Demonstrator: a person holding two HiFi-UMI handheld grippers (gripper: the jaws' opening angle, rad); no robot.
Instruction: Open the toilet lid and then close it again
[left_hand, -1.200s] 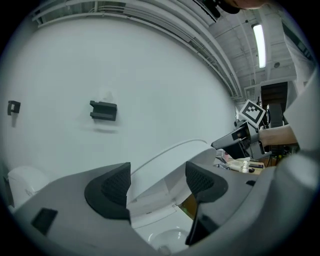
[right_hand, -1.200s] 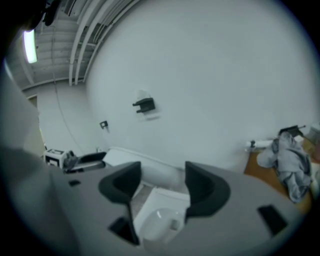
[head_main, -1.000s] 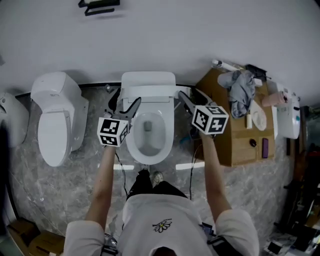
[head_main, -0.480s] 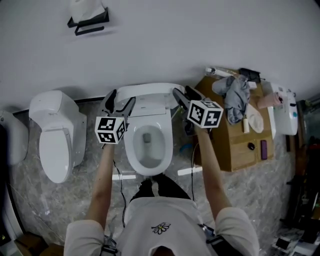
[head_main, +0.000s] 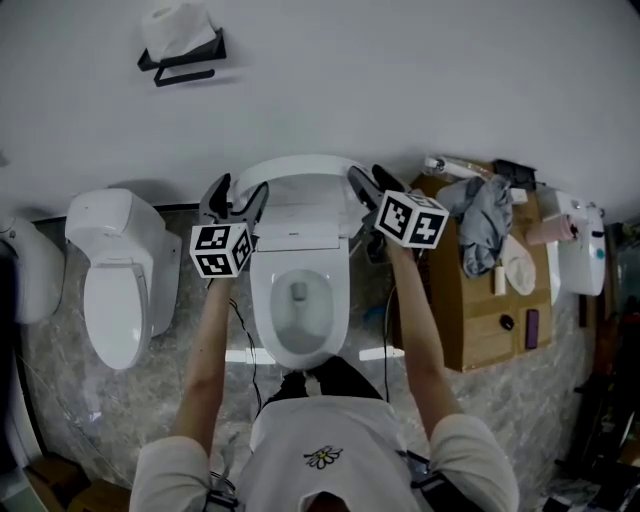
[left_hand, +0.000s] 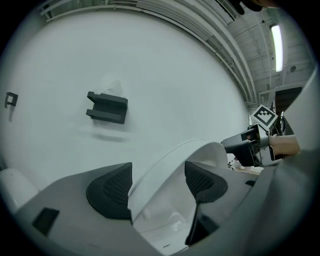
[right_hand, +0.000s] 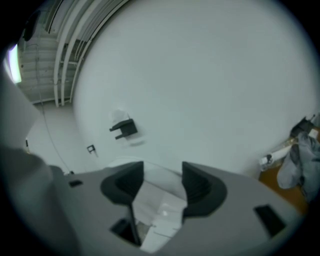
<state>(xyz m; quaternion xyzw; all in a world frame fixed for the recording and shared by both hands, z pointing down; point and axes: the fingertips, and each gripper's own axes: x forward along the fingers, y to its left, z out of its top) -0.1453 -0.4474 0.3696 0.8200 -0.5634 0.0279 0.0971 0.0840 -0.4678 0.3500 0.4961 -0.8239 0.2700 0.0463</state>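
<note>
Now, toilet bowl uncovered, toilet lid raised further back than a second ago, near upright beside the wall, left gripper jaws wide apart astride its left edge, right gripper jaws just narrowing, still wide, lid's right edge between them.

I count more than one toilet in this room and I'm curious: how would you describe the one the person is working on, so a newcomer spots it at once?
Along the white back wall, look at the middle toilet, straight ahead of the person, between another toilet and a wooden cabinet. Its lid stands raised and the bowl is open, while its neighbour's lid is down.
</note>
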